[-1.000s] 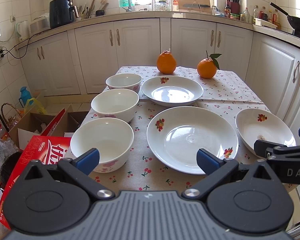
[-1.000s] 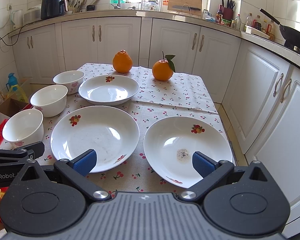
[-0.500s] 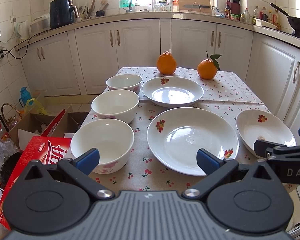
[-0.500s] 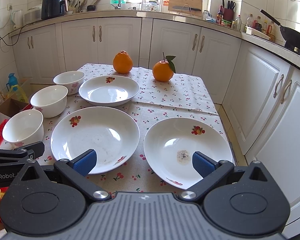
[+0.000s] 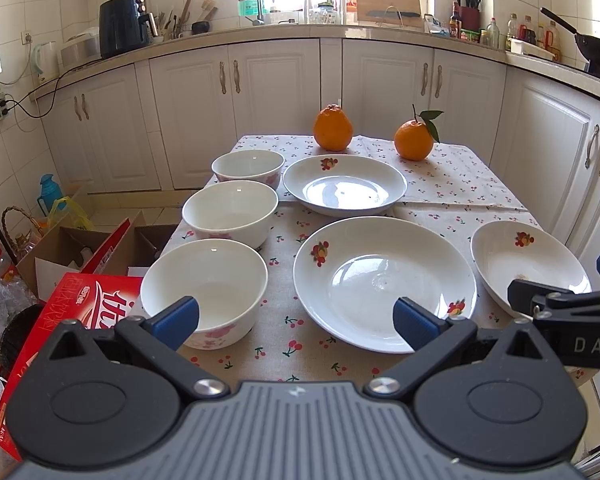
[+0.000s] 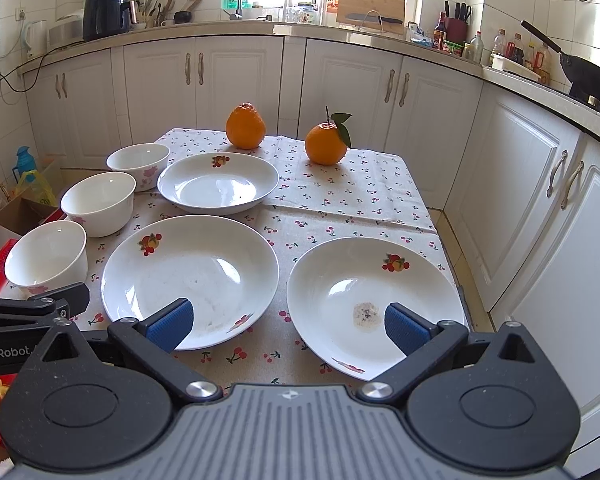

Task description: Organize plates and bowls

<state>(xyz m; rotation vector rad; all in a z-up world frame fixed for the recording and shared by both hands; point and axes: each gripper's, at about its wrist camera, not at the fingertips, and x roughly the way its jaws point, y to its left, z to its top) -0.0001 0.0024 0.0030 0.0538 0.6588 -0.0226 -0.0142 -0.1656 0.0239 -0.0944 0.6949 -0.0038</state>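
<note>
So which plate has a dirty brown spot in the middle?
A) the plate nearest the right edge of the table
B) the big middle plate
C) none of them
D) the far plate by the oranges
A: in the right wrist view, the plate nearest the right edge has a brownish speckled patch at its centre, while the middle plate and the far plate show no such spot.
</note>
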